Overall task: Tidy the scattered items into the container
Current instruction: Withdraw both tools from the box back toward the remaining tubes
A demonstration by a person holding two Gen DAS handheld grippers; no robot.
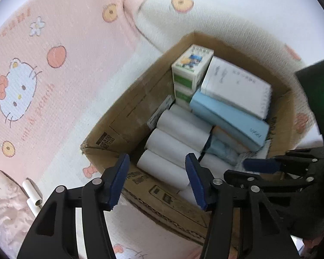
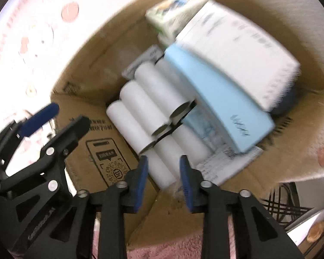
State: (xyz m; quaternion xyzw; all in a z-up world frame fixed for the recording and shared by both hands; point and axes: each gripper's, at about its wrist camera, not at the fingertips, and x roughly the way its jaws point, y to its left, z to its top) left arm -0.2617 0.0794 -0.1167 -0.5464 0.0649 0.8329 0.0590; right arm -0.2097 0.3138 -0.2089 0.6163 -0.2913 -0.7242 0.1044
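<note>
Looking down from both wrists, we see the cardboard box (image 1: pixel 127 116) on the pink cartoon sheet (image 1: pixel 32 75), already packed. White rolls (image 1: pixel 179 127) lie side by side at its centre; a light blue box (image 1: pixel 229 118) leans across them toward four o'clock, a white box (image 1: pixel 237 86) rests on its upper end, and a green-and-white carton (image 1: pixel 192 64) stands at twelve o'clock. Our left gripper (image 1: pixel 155 181) hovers above the near wall, jaws apart with nothing between them. Our right gripper (image 2: pixel 163 181) hangs over the rolls, jaws narrowly parted and empty. Two more rolls (image 1: pixel 33 198) lie outside on the sheet at eight o'clock.
</note>
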